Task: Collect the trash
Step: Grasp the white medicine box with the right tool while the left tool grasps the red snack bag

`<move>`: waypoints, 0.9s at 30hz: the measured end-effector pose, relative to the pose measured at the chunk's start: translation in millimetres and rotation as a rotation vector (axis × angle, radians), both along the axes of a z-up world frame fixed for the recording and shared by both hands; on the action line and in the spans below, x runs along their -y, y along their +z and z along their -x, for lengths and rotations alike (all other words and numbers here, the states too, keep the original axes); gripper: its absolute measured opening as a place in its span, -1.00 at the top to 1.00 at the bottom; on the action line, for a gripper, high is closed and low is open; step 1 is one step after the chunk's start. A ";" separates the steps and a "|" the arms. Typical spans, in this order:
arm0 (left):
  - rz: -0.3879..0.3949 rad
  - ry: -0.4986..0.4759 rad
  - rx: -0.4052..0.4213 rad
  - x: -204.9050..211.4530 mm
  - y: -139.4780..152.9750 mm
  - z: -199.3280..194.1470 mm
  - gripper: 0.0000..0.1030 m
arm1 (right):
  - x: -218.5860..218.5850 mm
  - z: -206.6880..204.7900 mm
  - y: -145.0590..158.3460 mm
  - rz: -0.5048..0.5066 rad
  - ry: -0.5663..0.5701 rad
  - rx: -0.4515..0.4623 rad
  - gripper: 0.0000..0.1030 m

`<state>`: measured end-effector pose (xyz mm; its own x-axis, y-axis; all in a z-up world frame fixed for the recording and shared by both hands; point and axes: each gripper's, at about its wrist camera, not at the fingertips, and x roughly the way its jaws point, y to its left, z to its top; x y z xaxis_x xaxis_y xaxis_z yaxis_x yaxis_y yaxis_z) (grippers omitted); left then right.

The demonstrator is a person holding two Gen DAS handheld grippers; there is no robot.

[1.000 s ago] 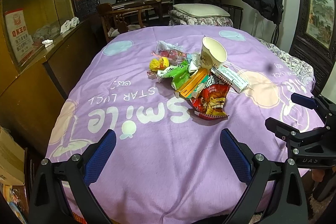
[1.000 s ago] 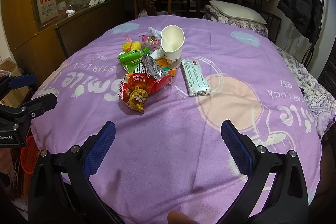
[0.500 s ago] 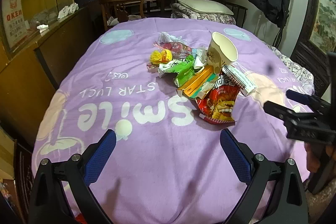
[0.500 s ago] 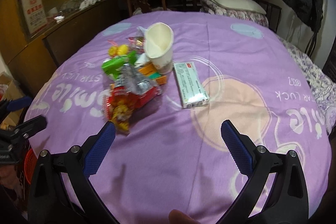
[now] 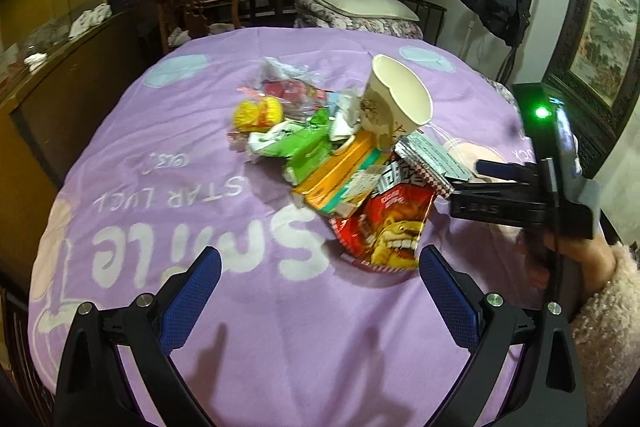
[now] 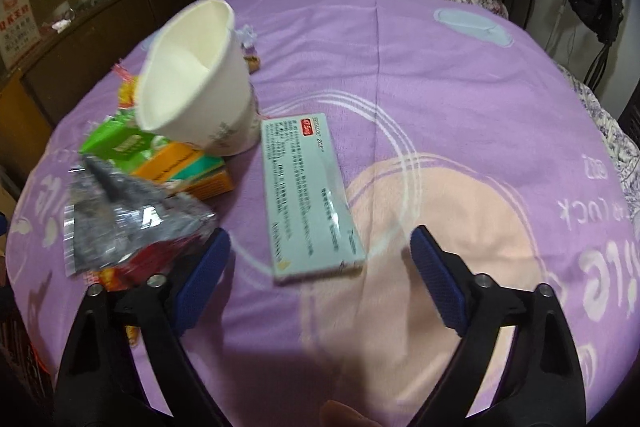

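Tools both hang released over the purple blanket (image 5: 168,131): left tool (image 5: 318,283) just short of the red snack bag (image 5: 386,227), right tool (image 6: 320,259) straddling the pale box's (image 6: 310,199) near end. Beyond, orange carton (image 6: 188,171), green wrapper (image 5: 298,145), tilted paper cup (image 6: 196,79).

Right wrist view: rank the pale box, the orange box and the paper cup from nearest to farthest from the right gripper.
1. Pale box: just ahead of the open right gripper, near end between its fingers.
2. Orange box: ahead on the left, in the pile.
3. Paper cup: farthest, left, leaning behind the orange box.
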<state>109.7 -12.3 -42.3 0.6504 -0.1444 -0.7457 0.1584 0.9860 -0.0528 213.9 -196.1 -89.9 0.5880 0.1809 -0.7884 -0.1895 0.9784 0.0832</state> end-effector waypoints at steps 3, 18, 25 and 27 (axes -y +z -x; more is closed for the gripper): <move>-0.006 -0.018 -0.010 9.4 -4.7 -12.9 -0.89 | -1.7 -5.1 -5.1 -0.010 0.015 0.004 -0.51; -0.127 -0.158 0.016 70.0 -27.8 -54.8 -0.89 | 9.3 -9.6 -4.2 -0.065 0.024 0.033 0.10; -0.139 -0.184 0.016 82.6 -35.8 -64.6 -0.89 | 14.5 -11.4 -5.5 -0.097 0.028 0.029 0.09; -0.141 -0.196 0.011 83.5 -39.5 -65.7 -0.78 | 15.1 -12.0 -5.5 -0.104 0.028 0.029 0.09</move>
